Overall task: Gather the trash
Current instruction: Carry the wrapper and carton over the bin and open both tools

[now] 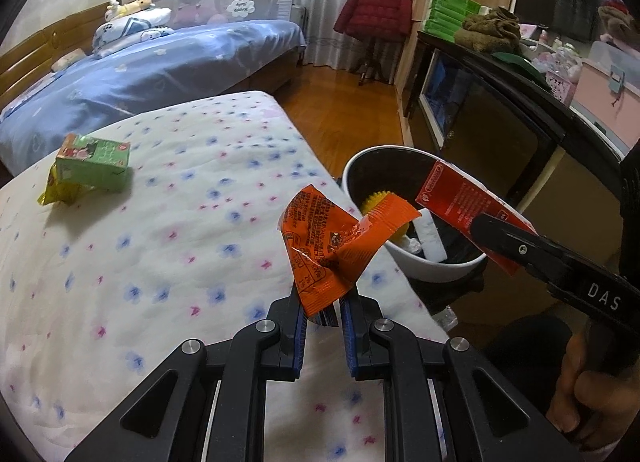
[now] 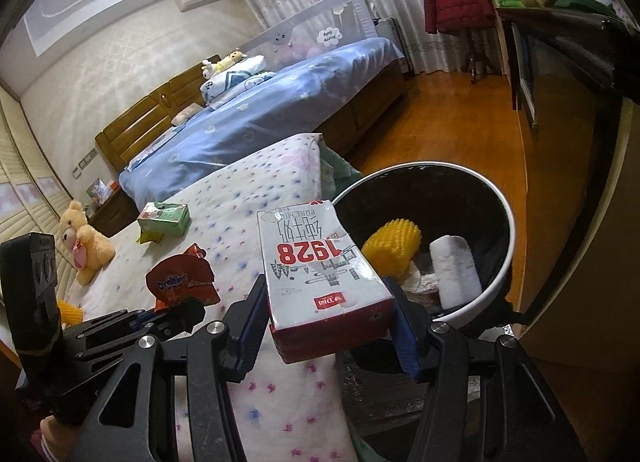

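My left gripper (image 1: 322, 302) is shut on a crumpled orange snack wrapper (image 1: 320, 238), held above the flowered bedspread (image 1: 160, 262) just left of the white trash bin (image 1: 424, 274). My right gripper (image 2: 328, 326) is shut on a red-and-white milk carton (image 2: 320, 274), which hangs over the bin's near rim (image 2: 508, 262). In the left wrist view the carton (image 1: 452, 193) juts over the bin. A yellow spiky ball (image 2: 394, 246) and a white roll (image 2: 454, 266) lie inside. A green carton (image 1: 94, 165) rests on a yellow wrapper (image 1: 56, 191) farther along the bed.
A teddy bear (image 2: 86, 246) and a second yellow spiky ball (image 2: 70, 310) sit at the bed's far side. A blue-covered bed (image 1: 160, 73) stands behind. A dark cabinet (image 1: 500, 121) runs along the right, with wooden floor (image 1: 340, 109) between. A red jacket (image 1: 376, 5) hangs on a stand.
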Demonstrator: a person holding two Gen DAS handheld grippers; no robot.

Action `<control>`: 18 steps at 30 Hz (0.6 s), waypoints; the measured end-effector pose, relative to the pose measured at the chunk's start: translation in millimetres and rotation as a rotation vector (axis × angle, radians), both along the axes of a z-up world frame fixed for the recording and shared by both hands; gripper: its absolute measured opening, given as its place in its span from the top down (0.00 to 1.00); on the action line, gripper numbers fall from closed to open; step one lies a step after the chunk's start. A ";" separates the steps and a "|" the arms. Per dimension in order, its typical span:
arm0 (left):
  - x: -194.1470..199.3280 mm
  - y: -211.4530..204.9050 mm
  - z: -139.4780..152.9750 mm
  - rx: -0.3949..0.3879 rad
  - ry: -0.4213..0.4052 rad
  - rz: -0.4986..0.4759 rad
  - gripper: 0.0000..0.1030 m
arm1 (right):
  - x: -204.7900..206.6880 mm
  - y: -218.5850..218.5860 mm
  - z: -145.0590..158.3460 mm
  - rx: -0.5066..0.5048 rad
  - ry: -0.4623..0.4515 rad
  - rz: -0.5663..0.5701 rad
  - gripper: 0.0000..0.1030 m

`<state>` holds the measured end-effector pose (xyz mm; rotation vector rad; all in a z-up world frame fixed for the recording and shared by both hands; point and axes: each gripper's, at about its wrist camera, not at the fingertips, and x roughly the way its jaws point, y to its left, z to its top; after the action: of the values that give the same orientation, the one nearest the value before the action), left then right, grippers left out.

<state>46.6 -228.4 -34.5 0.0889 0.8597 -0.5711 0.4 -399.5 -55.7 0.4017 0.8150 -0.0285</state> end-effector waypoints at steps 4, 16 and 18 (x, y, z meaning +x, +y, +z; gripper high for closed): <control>1.7 -6.7 1.1 0.003 -0.004 -0.010 0.86 | -0.2 -5.7 0.8 -0.004 0.000 -0.012 0.46; 6.0 -24.1 -0.4 0.017 -0.003 -0.035 0.86 | 3.7 -23.7 -1.5 -0.016 0.011 -0.044 0.46; 6.8 -28.0 -0.6 0.022 -0.006 -0.039 0.86 | 4.8 -26.5 -2.5 -0.018 0.013 -0.049 0.46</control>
<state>53.4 -256.4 -35.2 0.1273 0.8603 -0.5983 5.2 -426.0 -58.3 0.4050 0.8175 -0.0839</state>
